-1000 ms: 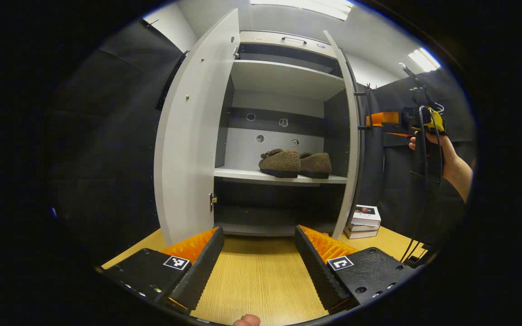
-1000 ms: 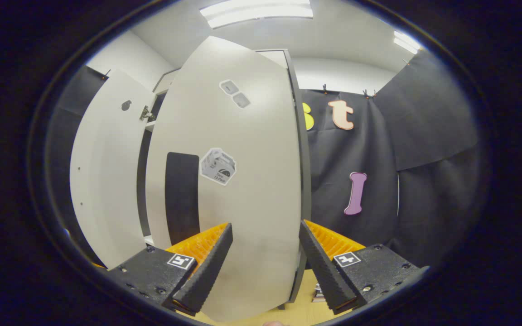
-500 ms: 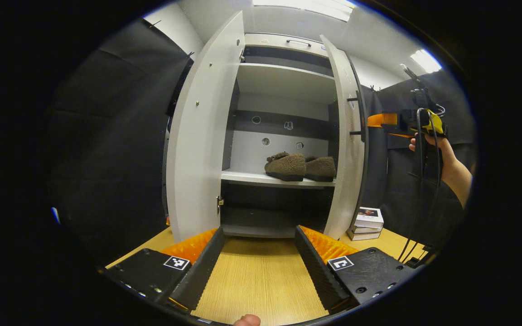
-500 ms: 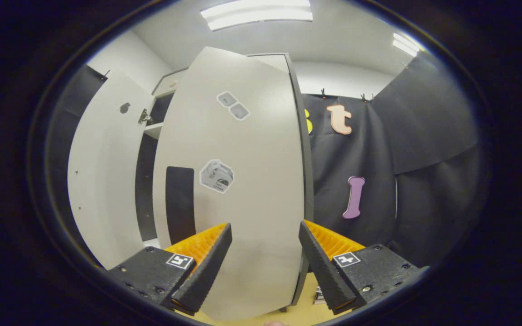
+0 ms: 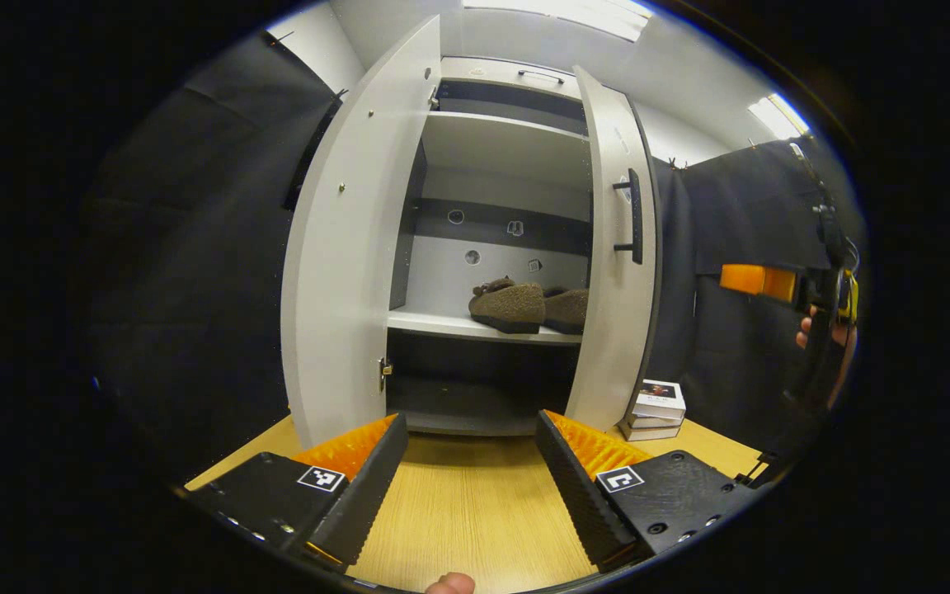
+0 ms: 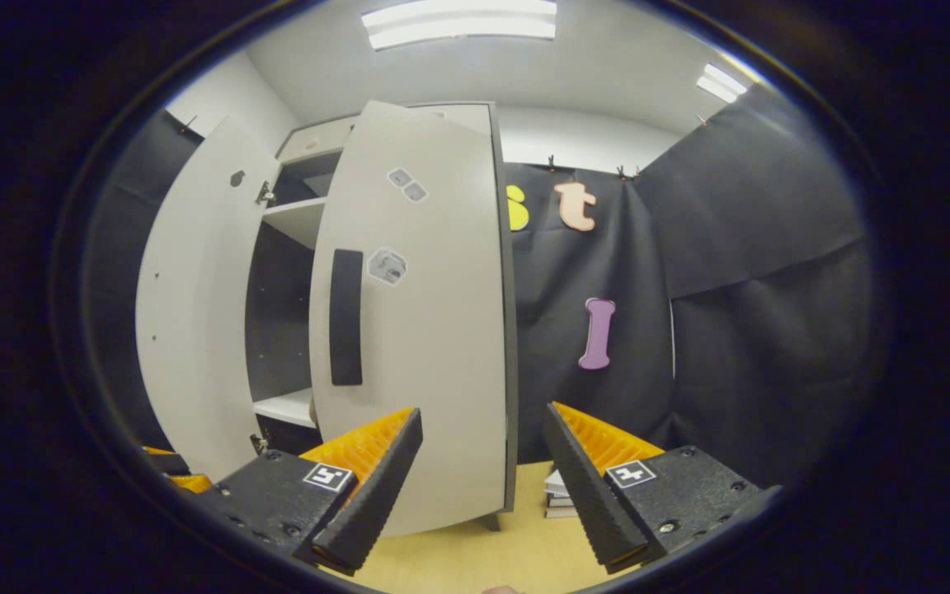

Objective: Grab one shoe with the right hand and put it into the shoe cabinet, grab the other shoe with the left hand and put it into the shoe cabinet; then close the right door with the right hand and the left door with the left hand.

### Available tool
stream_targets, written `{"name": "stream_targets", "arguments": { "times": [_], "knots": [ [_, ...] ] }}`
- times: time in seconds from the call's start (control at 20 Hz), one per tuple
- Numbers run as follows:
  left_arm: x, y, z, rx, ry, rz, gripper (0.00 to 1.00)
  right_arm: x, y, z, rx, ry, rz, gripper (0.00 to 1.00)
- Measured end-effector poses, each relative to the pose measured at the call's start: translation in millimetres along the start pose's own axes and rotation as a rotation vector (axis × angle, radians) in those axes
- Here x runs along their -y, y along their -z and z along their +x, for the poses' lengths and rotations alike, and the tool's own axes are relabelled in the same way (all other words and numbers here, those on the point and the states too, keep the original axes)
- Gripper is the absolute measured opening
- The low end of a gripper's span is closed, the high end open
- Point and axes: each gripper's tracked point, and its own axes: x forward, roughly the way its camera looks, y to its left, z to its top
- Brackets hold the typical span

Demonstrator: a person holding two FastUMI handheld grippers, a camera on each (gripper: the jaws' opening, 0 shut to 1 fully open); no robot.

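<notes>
Your left gripper (image 5: 467, 474) hangs low over the wooden table (image 5: 458, 511) in front of the shoe cabinet (image 5: 491, 247), jaws spread wide with nothing between them. Your right gripper (image 6: 483, 470) faces the cabinet's right door (image 6: 425, 330), jaws equally wide apart and empty, clear of the door. That door stands part-way swung in; the left door (image 5: 351, 247) stands fully open. Inside the cabinet, both shoes (image 5: 524, 304) sit side by side on the middle shelf (image 5: 442, 323), touching. A small stack of books (image 5: 656, 408) lies just right of the cabinet's foot.
</notes>
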Motion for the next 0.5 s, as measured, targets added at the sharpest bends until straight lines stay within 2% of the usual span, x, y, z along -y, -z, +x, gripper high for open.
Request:
{"name": "stream_targets", "arguments": {
  "times": [0.45,0.5],
  "knots": [
    [22,8,3,-0.031,0.053,0.019,0.95,21,117,-39,-0.197,0.074,0.088,0.98],
    [22,10,4,-0.034,0.055,0.02,0.95,23,125,-42,-0.208,0.078,0.088,0.94]
  ]
}}
